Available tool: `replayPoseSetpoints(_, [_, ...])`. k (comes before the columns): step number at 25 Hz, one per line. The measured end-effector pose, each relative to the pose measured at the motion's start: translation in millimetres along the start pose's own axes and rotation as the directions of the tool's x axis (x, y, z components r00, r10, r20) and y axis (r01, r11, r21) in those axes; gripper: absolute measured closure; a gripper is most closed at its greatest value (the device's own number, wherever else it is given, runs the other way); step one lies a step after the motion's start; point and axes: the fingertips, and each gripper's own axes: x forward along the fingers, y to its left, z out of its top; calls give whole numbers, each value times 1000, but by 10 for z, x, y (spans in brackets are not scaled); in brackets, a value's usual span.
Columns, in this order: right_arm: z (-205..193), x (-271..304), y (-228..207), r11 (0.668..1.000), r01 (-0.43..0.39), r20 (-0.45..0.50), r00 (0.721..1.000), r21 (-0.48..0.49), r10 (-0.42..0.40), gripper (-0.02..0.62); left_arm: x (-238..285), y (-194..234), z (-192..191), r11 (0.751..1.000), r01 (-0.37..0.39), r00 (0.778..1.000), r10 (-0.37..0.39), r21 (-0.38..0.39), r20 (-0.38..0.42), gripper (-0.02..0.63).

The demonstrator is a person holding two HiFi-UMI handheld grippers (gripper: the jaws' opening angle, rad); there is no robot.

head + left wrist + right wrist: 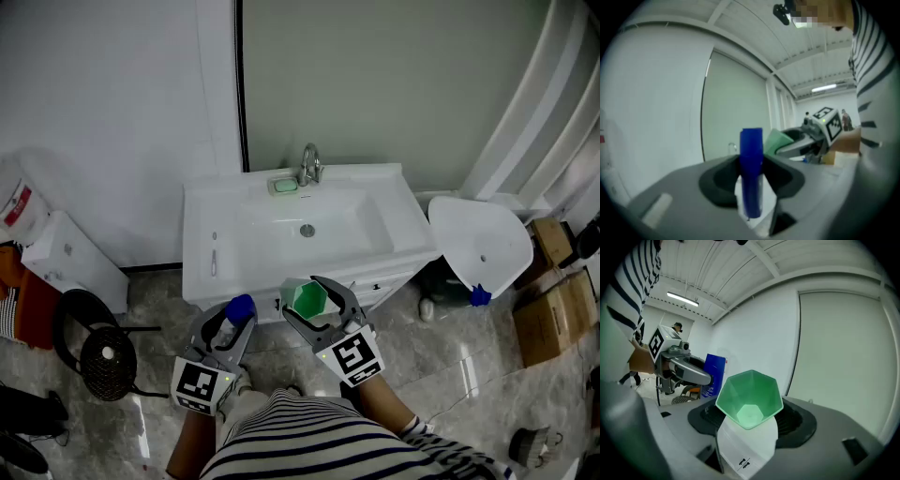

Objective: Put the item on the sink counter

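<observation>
My left gripper (232, 317) is shut on a narrow blue box (751, 172), which stands upright between its jaws and shows its blue top (241, 306) in the head view. My right gripper (310, 292) is shut on a green hexagonal cup (749, 398) with a white lower part; its open mouth faces the camera. Both grippers are held side by side just in front of the white sink counter (208, 217), below its front edge. The basin (307, 225) lies in the counter's middle. From the right gripper view the left gripper (680, 370) and the blue box (714, 376) show to the left.
A faucet (310, 164) and a green soap dish (285, 185) stand at the counter's back. A slim stick-like item (214, 262) lies on its left side. A white basin part (479, 243) leans at the right by cardboard boxes (551, 315). A black fan (105, 361) sits on the floor at the left.
</observation>
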Motion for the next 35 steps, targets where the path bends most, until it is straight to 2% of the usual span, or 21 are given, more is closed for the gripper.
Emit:
replayPoseSetpoints(17, [-31,-4,18,1000,1,-4,1000,6,-1,279,-18,-14,-10,1000,-8,1000,8,-8,-3,447])
replayPoseSetpoints(28, [100,-63,-3,999,6,48,999,41,-8,279,17,-56,27,1000,-4,1000,5,-6,15,448])
replayPoseSetpoints(35, [92,-40,31,999,-3,39,999,54,1,279,68,-54,7,1000,15,1000,-14,-15,21,448])
